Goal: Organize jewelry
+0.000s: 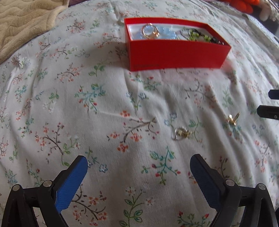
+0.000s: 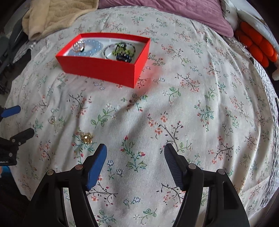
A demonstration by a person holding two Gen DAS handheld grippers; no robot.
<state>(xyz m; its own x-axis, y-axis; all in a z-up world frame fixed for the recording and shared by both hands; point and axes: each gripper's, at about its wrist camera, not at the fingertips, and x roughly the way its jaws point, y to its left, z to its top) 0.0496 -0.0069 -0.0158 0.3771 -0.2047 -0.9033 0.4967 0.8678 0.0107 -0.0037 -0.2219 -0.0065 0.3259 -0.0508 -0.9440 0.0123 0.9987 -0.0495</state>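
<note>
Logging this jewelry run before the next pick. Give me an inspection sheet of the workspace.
Surface: floral bedspread, wrinkled.
Job's things: red box open, holding a gold ring on a pale blue bead bracelet, plus a green and dark bead tangle. Two pieces loose on the spread: silver and gold piece and gold flower piece.
Clutter: beige blanket, purple pillow, orange plush item.
Grippers: left gripper and right gripper, jaws open, empty, above the spread.
Cables: nothing seen.
Surroundings: dark objects off the bed's left edge, unclear.
</note>
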